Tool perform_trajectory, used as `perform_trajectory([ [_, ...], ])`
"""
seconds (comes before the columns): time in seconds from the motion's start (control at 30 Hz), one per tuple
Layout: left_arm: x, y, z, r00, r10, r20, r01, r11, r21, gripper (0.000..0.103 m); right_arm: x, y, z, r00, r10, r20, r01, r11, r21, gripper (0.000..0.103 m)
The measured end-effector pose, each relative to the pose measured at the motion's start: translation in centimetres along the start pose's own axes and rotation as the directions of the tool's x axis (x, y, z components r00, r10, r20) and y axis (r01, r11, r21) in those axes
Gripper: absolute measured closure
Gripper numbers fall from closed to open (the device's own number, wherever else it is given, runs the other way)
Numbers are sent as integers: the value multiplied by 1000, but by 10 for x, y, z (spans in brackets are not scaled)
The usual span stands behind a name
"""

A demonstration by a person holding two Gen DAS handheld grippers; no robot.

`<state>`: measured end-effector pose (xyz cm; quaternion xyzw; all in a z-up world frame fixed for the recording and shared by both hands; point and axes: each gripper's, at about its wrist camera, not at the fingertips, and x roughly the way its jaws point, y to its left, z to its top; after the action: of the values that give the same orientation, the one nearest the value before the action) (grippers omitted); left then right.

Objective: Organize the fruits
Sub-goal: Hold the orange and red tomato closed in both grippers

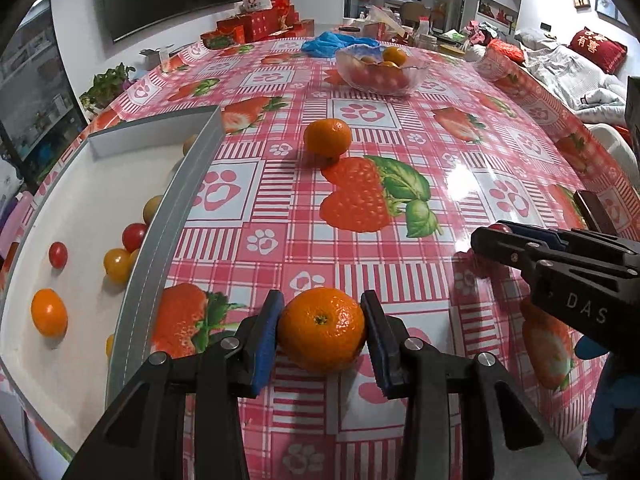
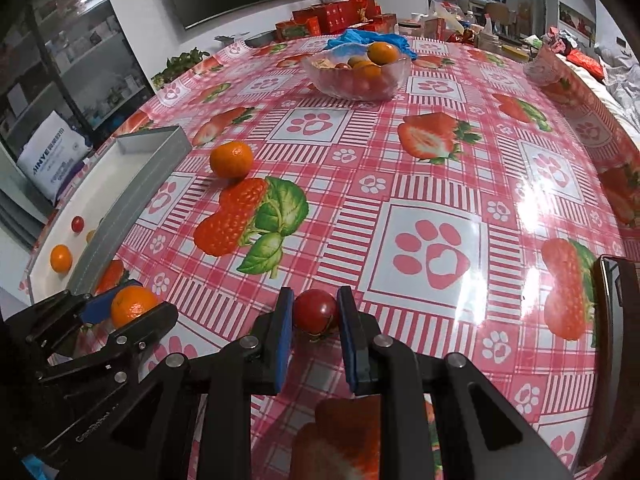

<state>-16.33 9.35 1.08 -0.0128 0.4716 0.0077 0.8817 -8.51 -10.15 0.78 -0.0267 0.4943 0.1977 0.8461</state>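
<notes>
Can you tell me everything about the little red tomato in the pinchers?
The cherry tomato is small, round, smooth and shiny red, with a bright glint on its skin. It sits squeezed between the blue pads of the right gripper, held above the strawberry tablecloth. Only the pads touch it. From the left gripper's camera just a red sliver peeks out past the black fingers.

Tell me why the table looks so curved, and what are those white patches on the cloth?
Both wrist views use fisheye lenses, so the flat tablecloth bulges like a dome and the grey tray wall bows. In the right wrist view, the white patches are lamp glare on the glossy cloth; the left wrist view shows a fainter one. The held mandarin and cherry tomato look sharp.
</notes>
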Motion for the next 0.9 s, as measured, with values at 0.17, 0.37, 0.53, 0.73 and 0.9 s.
perform_trajectory([
  [0.17,-1,1,-2,1000,-5,5,5,1000,-2,62,0,1,0,1000,-5,1,5,1000,-4,79],
  [0.37,-2,1,-3,1000,-5,7,5,1000,-2,62,0,1,0,1000,-5,2,5,1000,-4,79],
  [0.53,-2,0,-3,1000,-5,8,5,1000,-2,62,0,1,-1,1000,-10,3,10,1000,-9,79],
  [0.73,-2,0,-3,1000,-5,8,6,1000,-2,62,0,3,-1,1000,-10,4,10,1000,-8,79],
  [0.9,-2,1,-3,1000,-5,9,5,1000,-3,62,0,6,-2,999,-38,17,38,998,-41,79],
])
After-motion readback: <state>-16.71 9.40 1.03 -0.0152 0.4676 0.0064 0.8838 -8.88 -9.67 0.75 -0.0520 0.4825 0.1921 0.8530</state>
